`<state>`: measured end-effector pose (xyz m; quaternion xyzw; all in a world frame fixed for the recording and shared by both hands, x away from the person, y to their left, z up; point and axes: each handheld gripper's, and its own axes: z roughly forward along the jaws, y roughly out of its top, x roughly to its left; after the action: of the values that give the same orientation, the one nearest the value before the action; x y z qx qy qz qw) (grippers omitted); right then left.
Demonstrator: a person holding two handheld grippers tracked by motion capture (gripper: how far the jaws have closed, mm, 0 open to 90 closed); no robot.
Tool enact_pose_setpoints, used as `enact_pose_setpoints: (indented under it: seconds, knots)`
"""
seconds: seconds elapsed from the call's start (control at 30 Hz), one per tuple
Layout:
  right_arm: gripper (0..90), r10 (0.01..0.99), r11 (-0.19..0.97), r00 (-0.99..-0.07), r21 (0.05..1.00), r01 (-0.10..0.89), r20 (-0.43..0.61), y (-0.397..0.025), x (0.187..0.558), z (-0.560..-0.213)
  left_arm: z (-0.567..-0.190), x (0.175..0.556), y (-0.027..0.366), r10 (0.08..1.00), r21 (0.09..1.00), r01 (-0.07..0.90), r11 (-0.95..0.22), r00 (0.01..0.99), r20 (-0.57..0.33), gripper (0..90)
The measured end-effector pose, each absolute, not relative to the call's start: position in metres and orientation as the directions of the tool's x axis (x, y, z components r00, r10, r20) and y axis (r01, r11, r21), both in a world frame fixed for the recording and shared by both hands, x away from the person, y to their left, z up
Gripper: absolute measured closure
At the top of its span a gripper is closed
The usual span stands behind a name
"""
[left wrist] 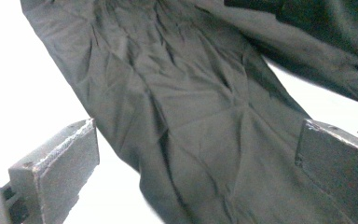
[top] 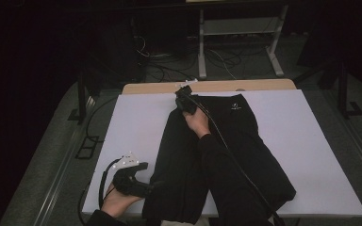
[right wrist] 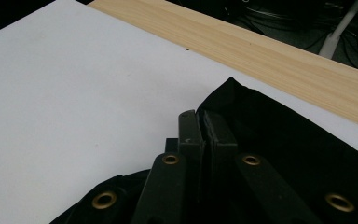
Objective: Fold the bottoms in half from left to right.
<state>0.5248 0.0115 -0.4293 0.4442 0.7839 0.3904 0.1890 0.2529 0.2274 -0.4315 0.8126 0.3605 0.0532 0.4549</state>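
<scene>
A black garment (top: 245, 150) with a small white logo (top: 235, 107) lies folded lengthwise on a white board (top: 136, 122). My right gripper (top: 185, 96) is at the garment's far left corner, jaws pressed together on the fabric edge (right wrist: 242, 107); in the right gripper view the right gripper (right wrist: 200, 122) has no gap between its jaws. My left gripper (top: 152, 186) rests at the board's near edge, touching the garment's near left side. The left gripper (left wrist: 196, 158) is open in its own view, with the creased dark cloth (left wrist: 191, 93) spread between and beyond its jaws.
The white board (right wrist: 51, 93) covers most of a wooden table, whose bare strip (top: 207, 86) shows along the far edge. Beyond it stand a white metal frame (top: 201, 47) and loose cables (top: 169, 66) on a dark floor. Bare board lies on both sides of the garment.
</scene>
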Motion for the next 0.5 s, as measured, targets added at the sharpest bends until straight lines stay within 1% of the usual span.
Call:
enact_pose_setpoints:
  seconds: [0.5]
  knots:
    - [85.4,0.843,0.293,-0.536,0.790,0.538,0.053,0.0140,0.5224,-0.4273,-0.4362,0.2473,0.2339,0.610,0.710,0.571,-0.412,0.752,-0.250,0.1]
